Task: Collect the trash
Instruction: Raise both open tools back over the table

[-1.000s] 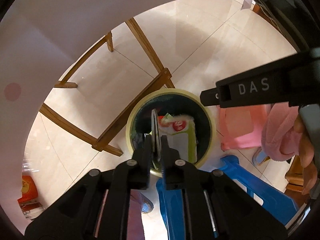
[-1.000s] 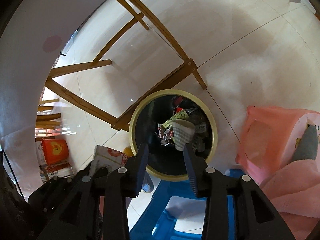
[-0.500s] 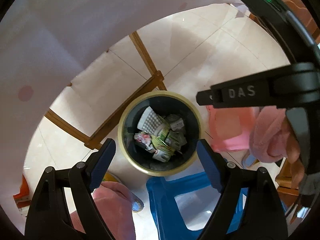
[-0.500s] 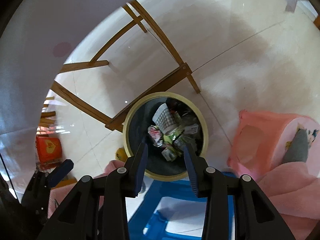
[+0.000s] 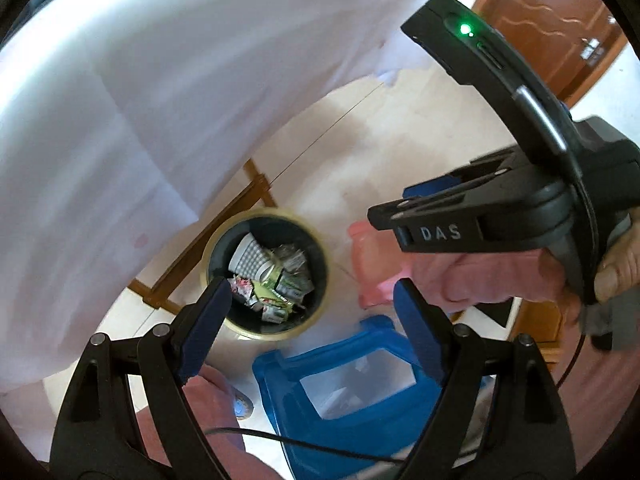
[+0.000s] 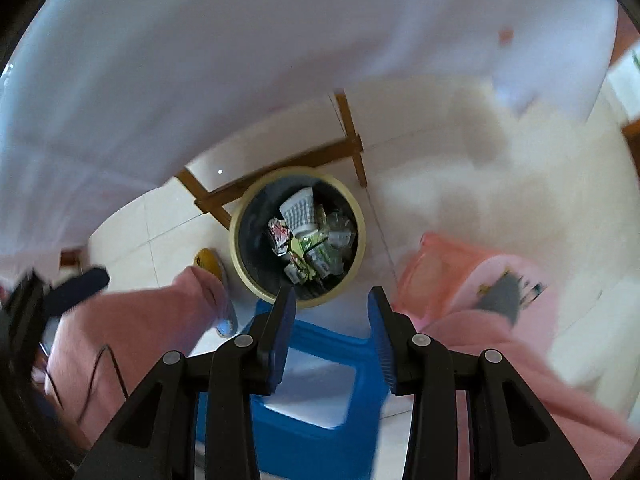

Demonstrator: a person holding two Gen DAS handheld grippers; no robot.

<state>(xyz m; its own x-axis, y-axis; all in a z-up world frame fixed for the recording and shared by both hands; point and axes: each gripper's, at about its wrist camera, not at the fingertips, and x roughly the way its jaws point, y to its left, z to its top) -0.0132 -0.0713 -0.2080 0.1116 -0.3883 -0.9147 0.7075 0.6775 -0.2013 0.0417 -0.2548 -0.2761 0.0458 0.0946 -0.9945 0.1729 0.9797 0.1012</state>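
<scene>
Down on the pale tiled floor (image 6: 460,184), under the hanging edge of a white tablecloth (image 5: 160,80), stands a round trash bin (image 5: 256,326) with a cream rim and a dark inside. It holds the collected trash (image 5: 272,276): a grey-checked paper cup lying on its side at the far left of the heap, with crumpled wrappers and small cartons packed beside it. From the right wrist view the same pile of trash (image 6: 308,240) sits low in the trash bin (image 6: 240,256), and the wooden table legs (image 6: 280,168) cross just behind it.

Left of the bin, a pink sleeve (image 6: 132,328) reaches in, and a thin black cable runs over it. The left hand-held gripper (image 5: 312,312) hangs high over the bin's near rim; its jaws have just been opening and now stand spread wide, with nothing between them. Just below it, near the viewer, is a blue plastic stool (image 5: 352,380), touching or almost touching the bin's near side.

The right hand-held gripper (image 6: 332,336) also points down over the stool (image 6: 312,400), its blue-padded jaws partly apart and empty. Further right a pink plastic stool (image 6: 432,276) stands on the floor, well apart from the bin, with pink clothing bearing a grey cartoon figure beside it.
</scene>
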